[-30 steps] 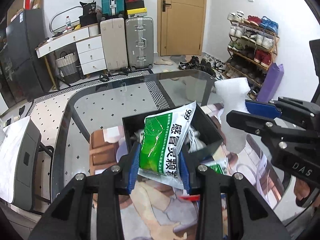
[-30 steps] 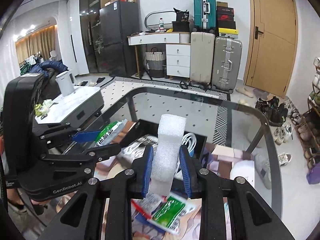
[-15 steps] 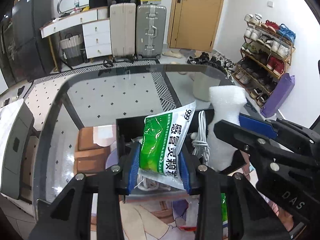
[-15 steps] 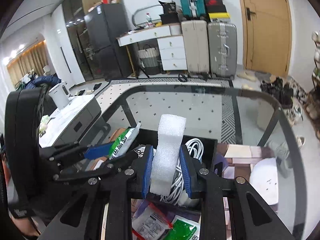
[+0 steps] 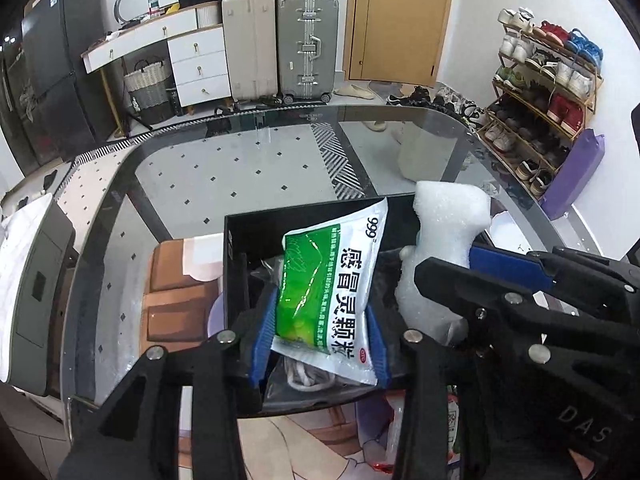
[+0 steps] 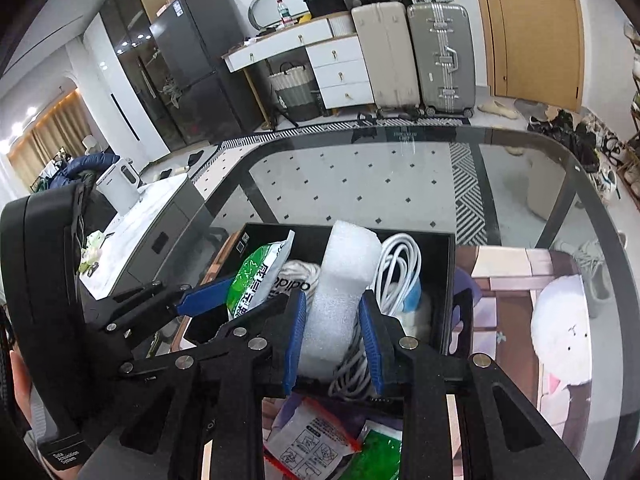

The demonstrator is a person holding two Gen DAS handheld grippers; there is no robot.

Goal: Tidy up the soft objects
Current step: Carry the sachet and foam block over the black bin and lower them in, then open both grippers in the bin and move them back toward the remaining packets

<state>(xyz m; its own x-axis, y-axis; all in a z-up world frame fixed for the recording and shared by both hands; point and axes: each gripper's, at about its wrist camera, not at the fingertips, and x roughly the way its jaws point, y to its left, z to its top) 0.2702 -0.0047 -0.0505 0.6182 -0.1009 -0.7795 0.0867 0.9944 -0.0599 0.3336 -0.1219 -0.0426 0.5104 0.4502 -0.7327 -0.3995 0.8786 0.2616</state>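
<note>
My left gripper (image 5: 320,344) is shut on a green and white medicine pouch (image 5: 334,292) and holds it over the black box (image 5: 236,280) on the glass table. My right gripper (image 6: 334,344) is shut on a white foam block (image 6: 340,292), held upright over the same box (image 6: 444,280). The foam block (image 5: 444,240) and right gripper also show at the right of the left wrist view. The pouch (image 6: 256,280) and the left gripper (image 6: 200,300) show at the left of the right wrist view. A coiled white cable (image 6: 396,272) and a white rope (image 6: 298,272) lie inside the box.
Several small sachets (image 6: 320,440) lie on a printed mat (image 6: 512,304) in front of the box. The glass table's edge (image 5: 400,110) curves around at the far side. Suitcases (image 5: 306,44), drawers and a shoe rack (image 5: 540,92) stand beyond it.
Both grippers have moved forward and down, from in front of the box to right over it, with the pouch and the foam block still held.
</note>
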